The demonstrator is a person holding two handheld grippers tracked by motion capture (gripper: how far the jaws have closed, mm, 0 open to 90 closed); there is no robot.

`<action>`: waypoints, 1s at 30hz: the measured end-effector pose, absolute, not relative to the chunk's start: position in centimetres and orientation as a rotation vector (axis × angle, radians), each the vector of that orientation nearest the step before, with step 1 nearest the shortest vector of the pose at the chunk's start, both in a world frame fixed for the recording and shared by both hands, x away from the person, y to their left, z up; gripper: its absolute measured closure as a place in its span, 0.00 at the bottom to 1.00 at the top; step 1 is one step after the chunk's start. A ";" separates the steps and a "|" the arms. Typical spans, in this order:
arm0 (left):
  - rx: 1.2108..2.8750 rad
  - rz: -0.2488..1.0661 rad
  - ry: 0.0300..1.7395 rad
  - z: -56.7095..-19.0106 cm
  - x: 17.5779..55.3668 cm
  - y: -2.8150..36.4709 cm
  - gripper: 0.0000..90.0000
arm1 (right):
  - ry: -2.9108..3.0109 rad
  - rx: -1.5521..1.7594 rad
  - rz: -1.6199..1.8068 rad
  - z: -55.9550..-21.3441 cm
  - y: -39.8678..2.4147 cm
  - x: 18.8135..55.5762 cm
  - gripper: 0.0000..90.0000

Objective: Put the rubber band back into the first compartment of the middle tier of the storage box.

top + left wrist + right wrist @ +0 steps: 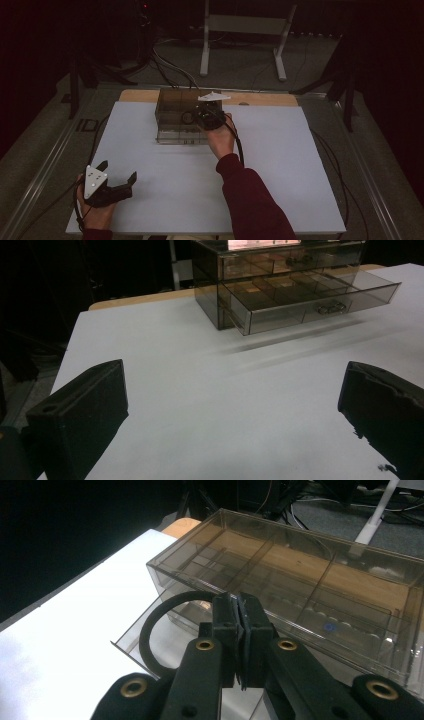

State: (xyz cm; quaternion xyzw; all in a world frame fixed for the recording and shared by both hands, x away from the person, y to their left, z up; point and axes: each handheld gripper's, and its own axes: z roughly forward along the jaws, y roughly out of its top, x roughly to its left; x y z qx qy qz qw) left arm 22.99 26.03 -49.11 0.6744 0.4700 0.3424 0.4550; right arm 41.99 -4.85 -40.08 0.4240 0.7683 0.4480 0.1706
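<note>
High view: we hold our right gripper (201, 116) over the drawer box (172, 107), jaws pinching a black ring (165, 625); our left gripper (119, 176) rests on the surface (280, 170), jaws wide apart.

Wide bare stretch of white table (280, 165) on the near and right side, open passage there. Only obstacle on the surface: smoky clear drawer box (172, 107) at the far centre, its lower drawer (310, 302) pulled out toward the person, eating into the room in front of it. Right gripper (239, 630) sits over that open drawer, jaws pressed together on a black ring (150, 635), arm blocking the approach from the near right. Left gripper (117, 172) at near-left corner, jaws wide apart, bare table between it and the box.
</note>
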 end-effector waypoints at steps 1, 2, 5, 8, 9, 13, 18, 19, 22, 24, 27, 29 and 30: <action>1.664 0.844 1.159 -49.1 23.0 26.0 0.00 | 2.182 1.201 1.272 -40.1 -4.8 42.0 0.99; 1.664 0.846 1.159 -49.1 23.0 26.0 0.00 | 2.182 1.200 1.271 -40.2 -4.8 42.0 0.99; 1.663 0.847 1.158 -49.1 23.0 26.0 0.00 | 2.179 1.207 1.270 -40.3 -4.7 42.1 0.99; 1.663 0.846 1.159 -49.1 23.0 26.0 0.00 | 2.177 1.208 1.272 -40.5 -4.5 42.1 0.99; 1.663 0.846 1.159 -49.1 23.0 26.0 0.00 | 2.176 1.212 1.275 -40.5 -4.4 42.1 0.99; 1.663 0.847 1.159 -49.1 23.0 26.0 0.00 | 2.175 1.212 1.283 -40.7 -4.0 42.2 0.99; 1.663 0.846 1.161 -49.1 23.0 26.1 0.00 | 2.178 1.210 1.279 -41.0 -3.5 42.2 0.99; 1.662 0.845 1.161 -49.1 23.0 26.1 0.00 | 2.178 1.211 1.276 -41.1 -3.4 42.2 0.99; 1.663 0.846 1.160 -49.1 23.0 26.1 0.00 | 2.177 1.215 1.281 -41.3 -3.1 42.3 0.99; 1.663 0.846 1.159 -49.1 23.0 26.1 0.00 | 2.178 1.222 1.287 -41.5 -2.9 42.3 0.99; 1.661 0.846 1.160 -49.1 23.0 26.1 0.00 | 2.179 1.228 1.294 -41.7 -2.7 42.4 0.99; 1.661 0.846 1.160 -49.1 23.0 26.1 0.00 | 2.183 1.227 1.293 -41.9 -2.6 42.5 0.99; 1.661 0.846 1.159 -49.1 23.0 26.1 0.00 | 2.182 1.227 1.293 -41.9 -2.5 42.5 0.99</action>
